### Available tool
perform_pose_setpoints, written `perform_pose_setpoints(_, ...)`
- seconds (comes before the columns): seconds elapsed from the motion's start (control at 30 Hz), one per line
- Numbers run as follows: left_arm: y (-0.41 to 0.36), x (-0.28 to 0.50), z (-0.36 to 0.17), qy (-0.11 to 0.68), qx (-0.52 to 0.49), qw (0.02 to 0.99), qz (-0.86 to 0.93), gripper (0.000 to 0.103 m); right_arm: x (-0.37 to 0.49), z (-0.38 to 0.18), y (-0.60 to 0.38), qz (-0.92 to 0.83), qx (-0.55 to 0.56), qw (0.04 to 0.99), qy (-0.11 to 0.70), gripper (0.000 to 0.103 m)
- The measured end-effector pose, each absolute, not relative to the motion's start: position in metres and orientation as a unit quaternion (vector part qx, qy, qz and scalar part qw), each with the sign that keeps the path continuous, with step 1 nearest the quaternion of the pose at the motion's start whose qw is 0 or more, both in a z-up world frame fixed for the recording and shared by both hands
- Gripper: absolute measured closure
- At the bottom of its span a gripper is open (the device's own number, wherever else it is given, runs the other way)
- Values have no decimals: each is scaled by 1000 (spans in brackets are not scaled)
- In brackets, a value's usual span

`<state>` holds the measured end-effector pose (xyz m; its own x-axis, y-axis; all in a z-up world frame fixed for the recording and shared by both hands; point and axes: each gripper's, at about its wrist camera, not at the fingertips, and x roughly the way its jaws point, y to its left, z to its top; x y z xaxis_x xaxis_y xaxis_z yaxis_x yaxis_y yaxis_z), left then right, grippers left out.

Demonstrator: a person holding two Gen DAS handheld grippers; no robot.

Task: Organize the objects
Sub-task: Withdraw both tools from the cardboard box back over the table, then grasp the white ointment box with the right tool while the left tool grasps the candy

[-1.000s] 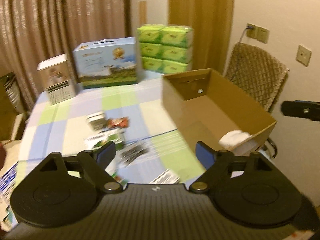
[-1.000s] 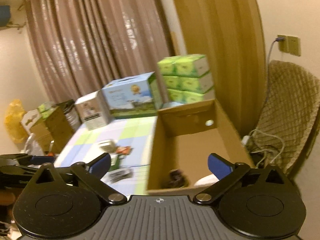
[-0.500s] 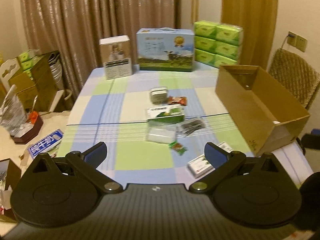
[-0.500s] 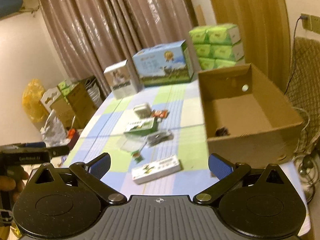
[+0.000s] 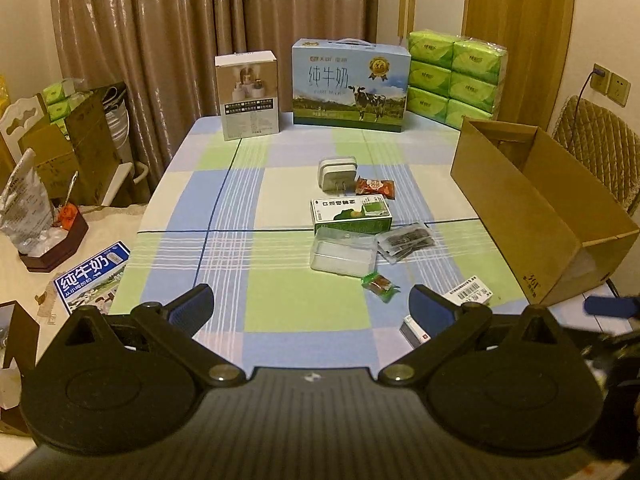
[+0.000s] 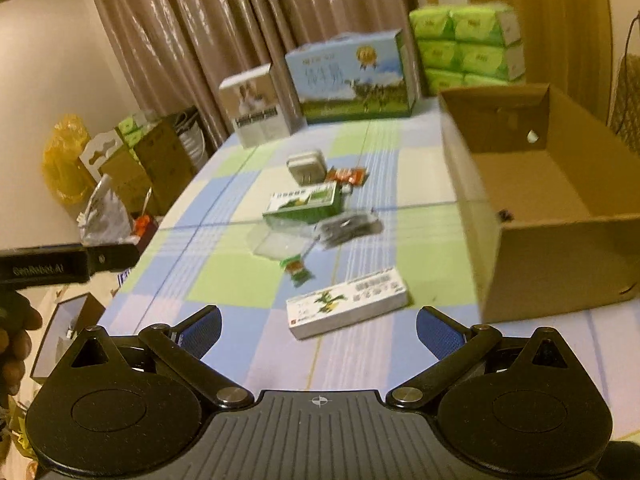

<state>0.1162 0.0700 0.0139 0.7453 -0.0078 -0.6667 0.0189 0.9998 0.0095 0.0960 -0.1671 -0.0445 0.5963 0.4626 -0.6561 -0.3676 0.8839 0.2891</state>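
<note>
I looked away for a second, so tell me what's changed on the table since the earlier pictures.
Only the grippers moved. Both views swung from the cardboard box toward the small items. The left gripper opened wider and holds nothing; the right gripper came down over the flat white packet, open and empty. Nothing was picked up or dropped. The charger, green box and clear case lie as before.

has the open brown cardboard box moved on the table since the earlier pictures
No. The open brown cardboard box sits by the checked table's right edge, before the green tissue packs, as earlier; only the cameras shifted.
</note>
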Motion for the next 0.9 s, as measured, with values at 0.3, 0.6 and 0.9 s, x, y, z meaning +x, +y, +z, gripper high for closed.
perform_pose_setpoints(0.3,88,155,-12,374,8,927,-1,1,135,-101,-133,229,63,874,424,9)
perform_pose_setpoints(0.6,103,186,-39,390,9,921,-1,1,174,-139,-107,199,73,876,433,9)
perform_pose_setpoints(0.9,101,205,-54,402,9,915,-13,1,199,-148,-88,176,-10,889,422,27)
